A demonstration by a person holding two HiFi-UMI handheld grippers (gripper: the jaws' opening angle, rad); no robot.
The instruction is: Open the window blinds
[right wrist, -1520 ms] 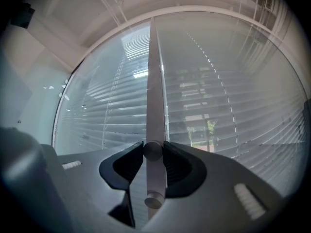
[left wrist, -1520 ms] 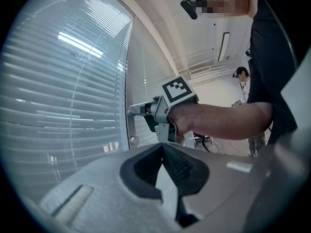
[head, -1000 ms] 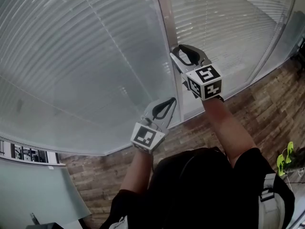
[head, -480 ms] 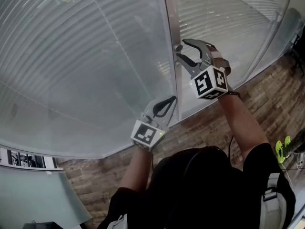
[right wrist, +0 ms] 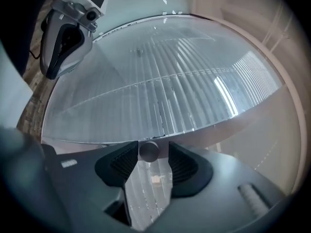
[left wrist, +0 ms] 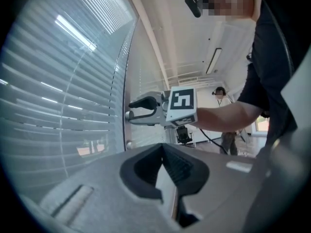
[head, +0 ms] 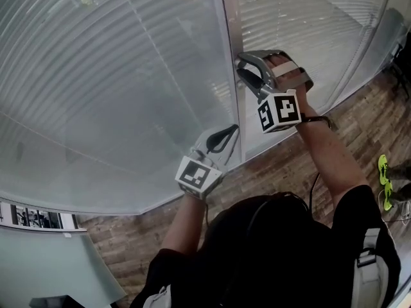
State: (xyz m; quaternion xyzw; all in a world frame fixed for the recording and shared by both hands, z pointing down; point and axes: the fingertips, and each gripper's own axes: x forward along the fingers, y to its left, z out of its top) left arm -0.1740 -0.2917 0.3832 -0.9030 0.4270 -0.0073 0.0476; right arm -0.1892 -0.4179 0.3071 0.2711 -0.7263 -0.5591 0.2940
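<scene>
Left gripper (head: 234, 130) hung shut and empty, low by the glass. White slatted window blinds (head: 115, 76) looked closed behind the pane. The small round grey metal knob (right wrist: 148, 151) stood between the jaws of the right gripper (right wrist: 153, 145). They had just eased inward, with a gap showing. Clamp squarely, then roll. One pad possibly touched it; head view hid the knob.

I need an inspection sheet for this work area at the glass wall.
Surface: clear glass wall pane, upright.
Job's things: white horizontal slat blinds lowered behind glass; small round grey knob on grey metal frame post.
Clutter: nothing seen.
Grippers: left gripper shut, empty; right gripper open, knob between its jaws, which just closed slightly.
Cables: thin black cable beside right forearm.
Surroundings: brown wood-pattern floor; yellow-green object at right.
</scene>
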